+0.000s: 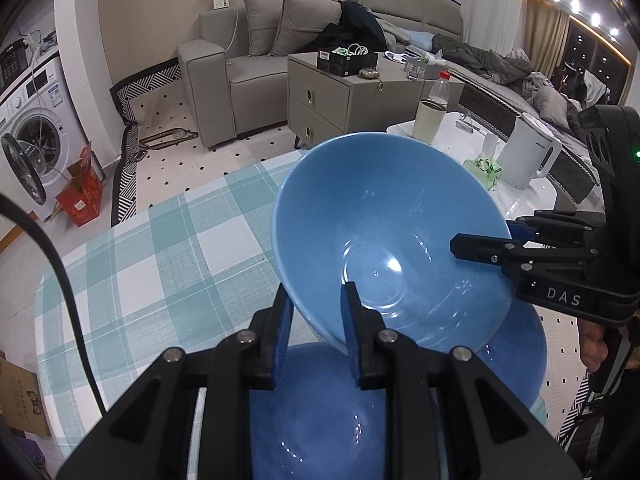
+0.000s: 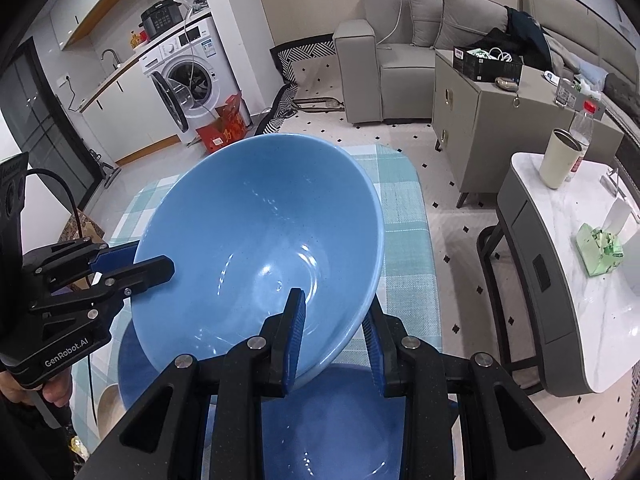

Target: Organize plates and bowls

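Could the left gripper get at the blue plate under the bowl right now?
Probably not: the left gripper is shut on the blue bowl's rim, as is the right gripper, and the bowl hangs over the plate.

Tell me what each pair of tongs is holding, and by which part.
Both grip the same blue bowl by its rim, on different sides: left tongs, right tongs, one finger inside, one outside. It is tilted above a second blue bowl.

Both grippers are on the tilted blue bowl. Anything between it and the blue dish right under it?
Nothing visible. The glossy blue ceramic bowl hangs tilted, its rim pinched by the left gripper and the right gripper. Directly below sits the second blue dish on the checked teal tablecloth, with only open space between them.
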`<control>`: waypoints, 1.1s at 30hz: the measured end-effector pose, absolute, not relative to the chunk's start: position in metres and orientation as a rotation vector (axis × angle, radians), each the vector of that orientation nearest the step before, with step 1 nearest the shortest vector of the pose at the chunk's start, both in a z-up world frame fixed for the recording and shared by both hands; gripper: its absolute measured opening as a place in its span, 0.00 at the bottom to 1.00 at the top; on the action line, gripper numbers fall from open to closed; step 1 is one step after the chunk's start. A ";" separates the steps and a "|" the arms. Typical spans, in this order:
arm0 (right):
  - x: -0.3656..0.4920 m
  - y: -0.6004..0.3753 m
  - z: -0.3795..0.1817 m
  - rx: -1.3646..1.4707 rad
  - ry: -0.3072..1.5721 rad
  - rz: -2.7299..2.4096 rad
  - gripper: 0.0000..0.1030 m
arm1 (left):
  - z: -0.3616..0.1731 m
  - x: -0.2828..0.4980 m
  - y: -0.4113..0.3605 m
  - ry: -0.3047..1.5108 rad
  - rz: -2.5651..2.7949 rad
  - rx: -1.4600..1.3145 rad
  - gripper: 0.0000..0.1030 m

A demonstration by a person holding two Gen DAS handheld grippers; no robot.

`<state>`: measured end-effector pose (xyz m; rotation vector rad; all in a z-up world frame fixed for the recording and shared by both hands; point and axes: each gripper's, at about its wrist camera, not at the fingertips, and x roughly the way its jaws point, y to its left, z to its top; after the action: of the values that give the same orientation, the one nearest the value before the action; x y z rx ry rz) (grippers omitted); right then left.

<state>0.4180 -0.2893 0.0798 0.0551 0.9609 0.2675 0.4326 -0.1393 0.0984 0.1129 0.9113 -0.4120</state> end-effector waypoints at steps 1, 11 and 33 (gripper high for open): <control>0.416 -0.288 0.082 0.051 0.957 0.269 0.28 | 0.101 0.430 -0.138 0.908 -0.412 0.110 0.22; 0.393 -0.274 0.102 0.014 0.932 0.283 0.28 | 0.119 0.404 -0.125 0.887 -0.405 0.096 0.22; 0.354 -0.241 0.098 -0.036 0.952 0.341 0.28 | 0.113 0.356 -0.097 0.903 -0.370 0.092 0.22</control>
<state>0.3543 -0.2410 0.0984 -0.0356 0.9519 0.3406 0.3557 -0.0975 0.1134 0.0920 0.9029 -0.3700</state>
